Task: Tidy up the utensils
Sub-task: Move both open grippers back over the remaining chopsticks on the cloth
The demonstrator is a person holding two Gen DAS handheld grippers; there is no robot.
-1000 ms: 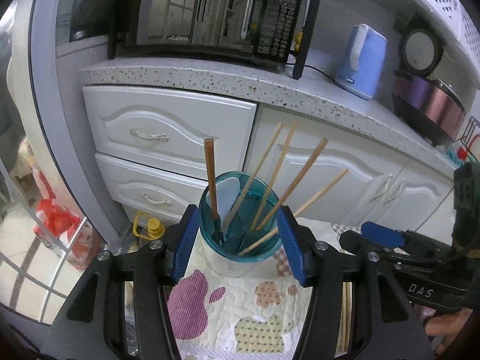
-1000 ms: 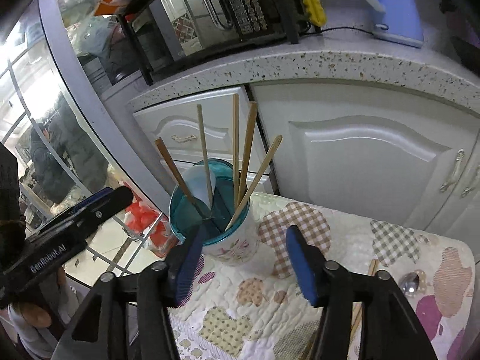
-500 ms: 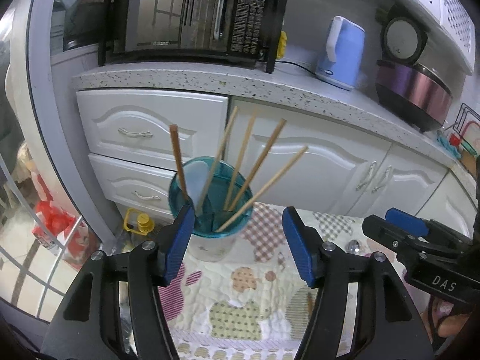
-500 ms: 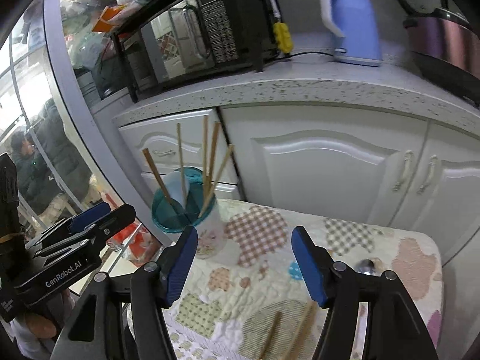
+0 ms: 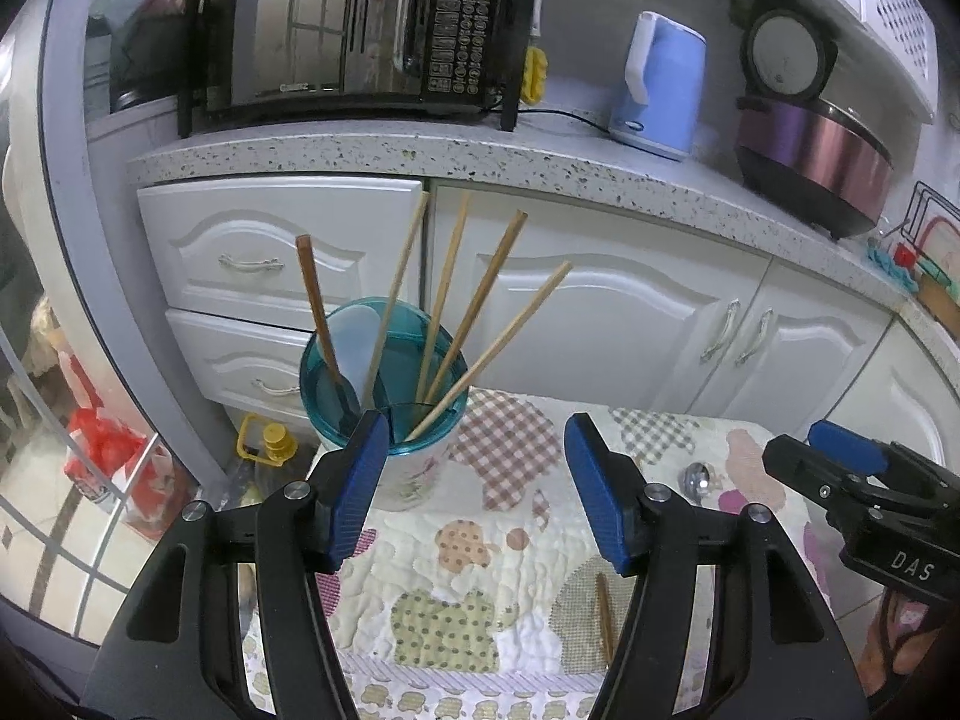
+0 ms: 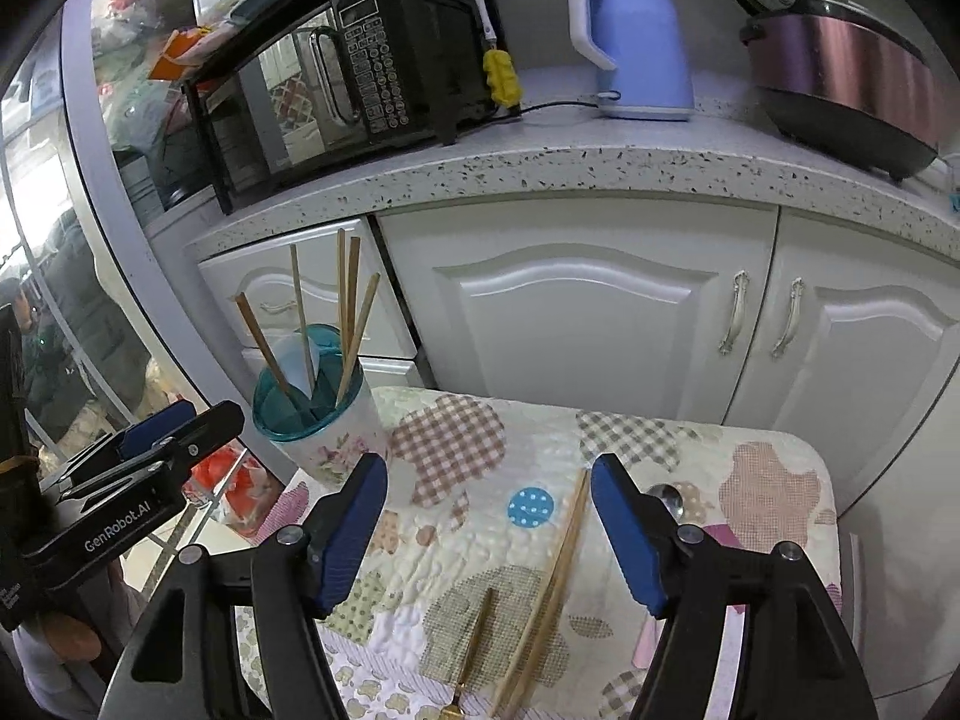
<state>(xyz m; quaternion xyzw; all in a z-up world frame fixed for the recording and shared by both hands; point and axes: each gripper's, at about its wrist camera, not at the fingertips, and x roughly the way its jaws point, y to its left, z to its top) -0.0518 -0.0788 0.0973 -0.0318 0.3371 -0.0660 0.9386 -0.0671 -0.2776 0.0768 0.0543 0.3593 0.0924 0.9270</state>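
Teal-rimmed cup (image 5: pixel 384 420) holding five chopsticks (image 5: pixel 474 324) stands just ahead of the left claw (image 5: pixel 468 480), by its left finger; the jaws are wide apart and empty. Ahead of the right claw (image 6: pixel 489 516), whose jaws are opening with nothing gripped, loose chopsticks (image 6: pixel 558 564) lie on the quilted bench (image 6: pixel 774 492), a spoon (image 6: pixel 666 495) by its right finger.

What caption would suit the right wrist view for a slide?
Right gripper, jaws opening and empty, above loose chopsticks on the quilted cloth; utensil cup at left.
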